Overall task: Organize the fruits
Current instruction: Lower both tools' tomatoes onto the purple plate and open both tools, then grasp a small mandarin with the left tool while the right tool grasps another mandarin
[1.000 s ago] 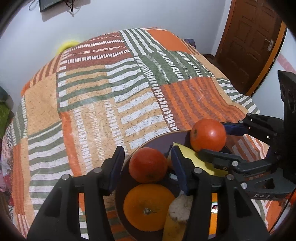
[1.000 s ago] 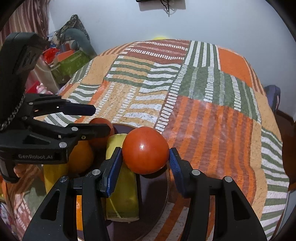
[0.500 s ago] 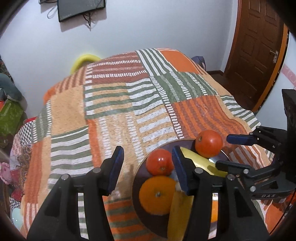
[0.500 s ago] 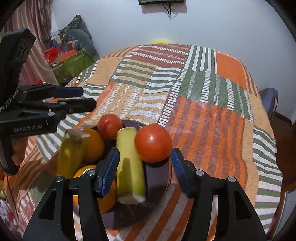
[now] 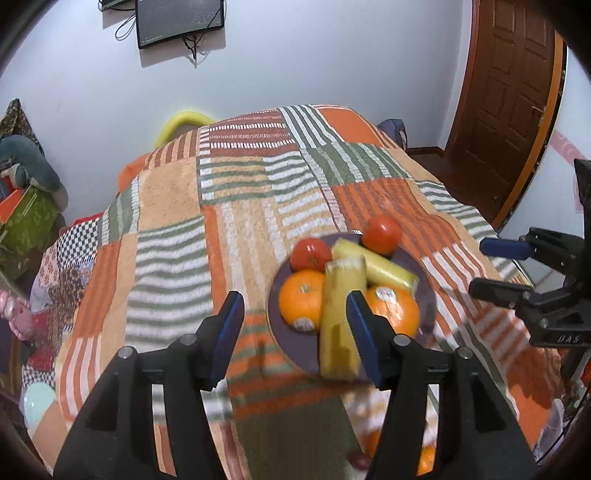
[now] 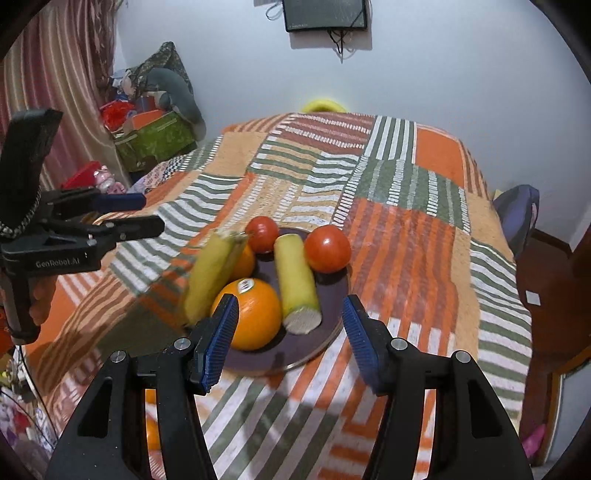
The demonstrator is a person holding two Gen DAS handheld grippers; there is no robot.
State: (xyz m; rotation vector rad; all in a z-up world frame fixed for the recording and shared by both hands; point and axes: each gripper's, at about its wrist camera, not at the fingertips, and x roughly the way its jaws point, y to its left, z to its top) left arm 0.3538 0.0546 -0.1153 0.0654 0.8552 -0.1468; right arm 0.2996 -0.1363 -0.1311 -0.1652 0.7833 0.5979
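A dark round plate (image 5: 424,291) (image 6: 332,295) sits on the striped patchwork cloth. On it lie two oranges (image 5: 301,302) (image 6: 255,314), two red tomatoes (image 5: 382,232) (image 6: 327,247) and two yellow banana pieces (image 5: 340,328) (image 6: 295,280). My left gripper (image 5: 295,336) is open and empty, raised above the plate's near left side. My right gripper (image 6: 290,336) is open and empty, raised above the plate's near edge. Each gripper shows in the other's view, the right one (image 5: 498,266) and the left one (image 6: 144,214).
The cloth-covered table (image 5: 240,221) fills the middle. A wooden door (image 5: 509,103) stands at the right. Boxes and clutter (image 6: 155,136) sit at the left by a curtain. A screen (image 6: 325,14) hangs on the wall. A yellow chair back (image 5: 184,122) shows behind the table.
Both grippers have let go of their tomatoes, which now rest on the plate, and have pulled back and up away from it.
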